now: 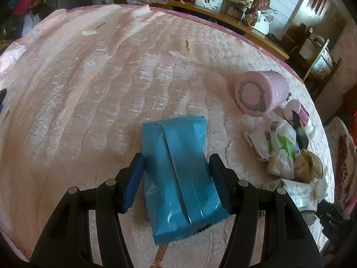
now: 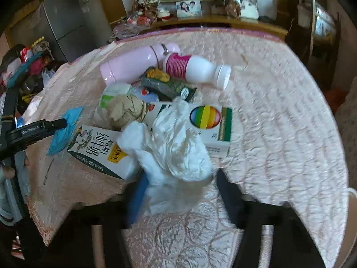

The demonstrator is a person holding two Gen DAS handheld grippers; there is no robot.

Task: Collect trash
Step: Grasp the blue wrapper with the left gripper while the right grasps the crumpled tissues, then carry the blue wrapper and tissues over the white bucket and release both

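**newbie:** Two grabs going here? How do they handle?

**regular:** Your left gripper [image 1: 176,178] has its jaws apart around the blue pack [image 1: 178,178] on the bedspread [image 1: 89,89]; it's slick, squashy film, so pinch mid-body. Your right gripper [image 2: 178,192] straddles the white tissue [image 2: 174,147] by the trash pile: weightless, crushes flat. Blur hides whether the pads bite, so can't tell. The milk carton [image 2: 98,154] is half buried.
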